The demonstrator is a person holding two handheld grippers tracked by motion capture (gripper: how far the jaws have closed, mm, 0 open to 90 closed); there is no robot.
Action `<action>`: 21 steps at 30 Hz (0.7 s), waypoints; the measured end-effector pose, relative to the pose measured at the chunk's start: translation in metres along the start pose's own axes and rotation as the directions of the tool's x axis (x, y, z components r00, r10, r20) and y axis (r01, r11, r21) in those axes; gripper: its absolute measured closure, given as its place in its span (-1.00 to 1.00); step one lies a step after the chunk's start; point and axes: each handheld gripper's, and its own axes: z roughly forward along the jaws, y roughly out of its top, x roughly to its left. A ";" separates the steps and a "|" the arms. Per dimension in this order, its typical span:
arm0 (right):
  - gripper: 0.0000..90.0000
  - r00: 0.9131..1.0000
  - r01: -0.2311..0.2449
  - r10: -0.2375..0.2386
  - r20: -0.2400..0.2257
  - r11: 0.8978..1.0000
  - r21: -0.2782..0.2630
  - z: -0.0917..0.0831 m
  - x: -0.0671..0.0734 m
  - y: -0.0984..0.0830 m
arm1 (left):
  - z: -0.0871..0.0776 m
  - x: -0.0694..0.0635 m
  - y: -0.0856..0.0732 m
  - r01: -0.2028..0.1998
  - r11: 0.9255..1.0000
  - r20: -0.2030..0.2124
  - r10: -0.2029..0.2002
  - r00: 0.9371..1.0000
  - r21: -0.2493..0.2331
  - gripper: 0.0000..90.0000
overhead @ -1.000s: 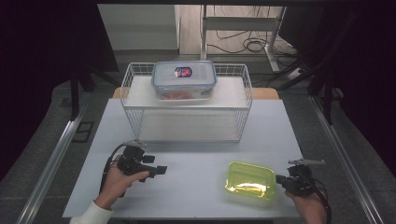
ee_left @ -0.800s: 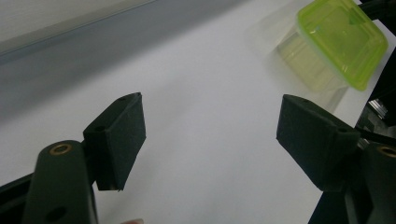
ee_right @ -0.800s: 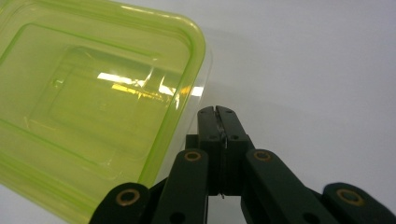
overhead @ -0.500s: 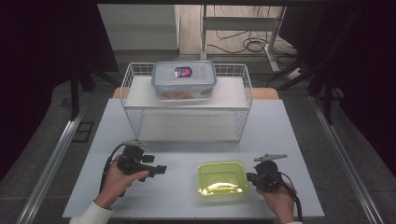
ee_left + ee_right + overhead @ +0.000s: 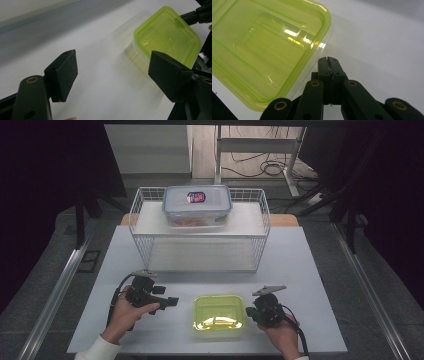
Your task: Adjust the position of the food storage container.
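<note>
A yellow-green lidded container [image 5: 219, 312] [image 5: 167, 35] [image 5: 267, 47] lies on the white table near the front edge. My right gripper [image 5: 248, 311] [image 5: 328, 60] is shut with nothing between its jaws. Its tip rests against the container's right side, at the clear base under the lid rim. To the left of the container, my left gripper [image 5: 172, 301] [image 5: 112, 72] is held open, its jaws wide apart and pointing toward the container with a gap of bare table between. The right gripper's tip [image 5: 200, 13] shows beyond the container in the left gripper view.
A white wire basket rack [image 5: 200, 245] stands at the back middle of the table [image 5: 310, 270]. A clear lidded box [image 5: 197, 205] with a red-and-blue label sits on top of it. The table's front edge lies just behind both hands.
My right gripper has moved left along the front of the table, and the yellow-green container has slid left with it toward the middle. The left hand has stayed still.
</note>
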 end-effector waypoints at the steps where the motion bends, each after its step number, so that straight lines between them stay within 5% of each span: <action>1: 0.98 1.000 0.006 -0.006 -0.004 1.000 0.000 0.001 0.001 0.001 | 0.000 0.000 0.000 0.000 1.000 0.000 0.000 1.000 0.000 -0.48; 5: 0.98 0.999 0.027 -0.027 -0.020 1.000 -0.010 0.003 0.003 0.001 | 0.000 0.000 0.000 0.001 1.000 0.000 -0.001 1.000 -0.001 -0.49; 14: 0.88 0.999 -0.046 0.043 -0.032 0.995 -0.084 -0.017 -0.016 -0.008 | -0.007 -0.001 -0.003 0.019 0.999 0.010 -0.019 1.000 -0.030 -0.50; 16: 0.73 0.997 -0.065 0.060 -0.050 0.993 -0.103 -0.021 -0.021 -0.011 | -0.006 -0.004 -0.003 0.016 1.000 0.014 -0.016 1.000 -0.025 -0.51; 19: 0.04 0.990 -0.113 0.101 -0.102 0.985 -0.128 -0.025 -0.027 -0.014 | -0.006 -0.005 -0.003 0.022 0.999 0.020 -0.022 1.000 -0.025 -0.52; 21: -0.09 0.982 -0.148 0.127 -0.141 0.977 -0.155 -0.027 -0.029 -0.016 | -0.006 -0.005 -0.003 0.025 0.999 0.021 -0.024 0.999 -0.027 -0.52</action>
